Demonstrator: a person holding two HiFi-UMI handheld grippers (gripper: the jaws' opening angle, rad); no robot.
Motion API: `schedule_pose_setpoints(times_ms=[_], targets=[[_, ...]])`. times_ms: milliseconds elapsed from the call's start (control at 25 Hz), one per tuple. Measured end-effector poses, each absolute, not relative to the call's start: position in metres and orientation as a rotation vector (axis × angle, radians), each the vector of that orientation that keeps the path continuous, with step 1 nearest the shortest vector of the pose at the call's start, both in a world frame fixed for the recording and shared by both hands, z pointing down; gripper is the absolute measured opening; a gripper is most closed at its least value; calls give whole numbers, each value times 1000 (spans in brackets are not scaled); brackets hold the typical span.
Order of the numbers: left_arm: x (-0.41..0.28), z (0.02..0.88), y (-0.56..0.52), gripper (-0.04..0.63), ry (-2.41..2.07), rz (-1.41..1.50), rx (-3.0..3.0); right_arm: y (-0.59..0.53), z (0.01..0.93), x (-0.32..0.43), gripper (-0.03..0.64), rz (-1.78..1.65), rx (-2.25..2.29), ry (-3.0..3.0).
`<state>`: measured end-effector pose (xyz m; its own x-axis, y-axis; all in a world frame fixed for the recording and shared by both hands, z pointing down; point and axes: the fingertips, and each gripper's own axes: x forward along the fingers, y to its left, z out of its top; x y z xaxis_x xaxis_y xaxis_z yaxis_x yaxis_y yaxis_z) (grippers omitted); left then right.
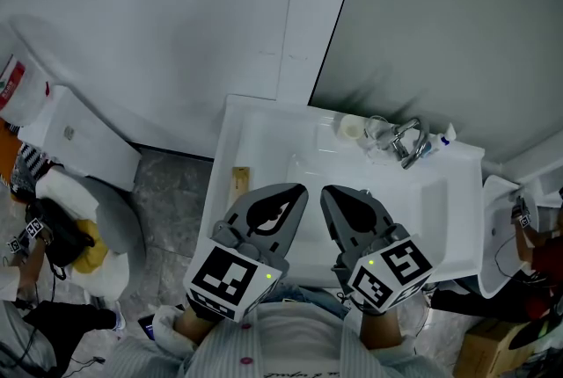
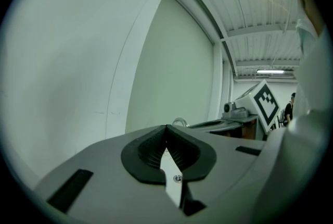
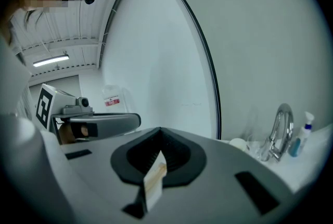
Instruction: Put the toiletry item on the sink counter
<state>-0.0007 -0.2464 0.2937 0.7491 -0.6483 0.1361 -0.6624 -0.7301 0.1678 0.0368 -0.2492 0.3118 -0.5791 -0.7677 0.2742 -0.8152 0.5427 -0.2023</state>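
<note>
A white sink (image 1: 249, 128) stands below me against the wall. On its left counter lies a small wooden item (image 1: 240, 181). By the chrome faucet (image 1: 406, 141) stand a white cup (image 1: 352, 127), a clear glass (image 1: 378, 132) and a small blue-capped bottle (image 1: 442, 137). My left gripper (image 1: 299, 189) and right gripper (image 1: 327, 192) are held side by side over the sink's front edge. Both are shut with nothing in them. In the left gripper view the jaws (image 2: 166, 128) meet at their tips. The right gripper (image 3: 159, 130) shows the same, with the faucet (image 3: 278, 129) and bottle (image 3: 301, 137) beyond.
A white toilet (image 1: 79, 139) stands to the left of the sink, with bags and cloths (image 1: 70, 236) on the floor beside it. A dark-framed panel (image 1: 440, 25) rises behind the sink. Boxes and cables (image 1: 519, 315) lie at the right.
</note>
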Motion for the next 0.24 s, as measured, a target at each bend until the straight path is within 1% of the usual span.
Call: schedule_pose_setpoints(times_ms=[240], targets=[[0, 293, -246, 17, -1035, 110, 2718, -250, 314, 35, 9, 470, 1346, -2623]])
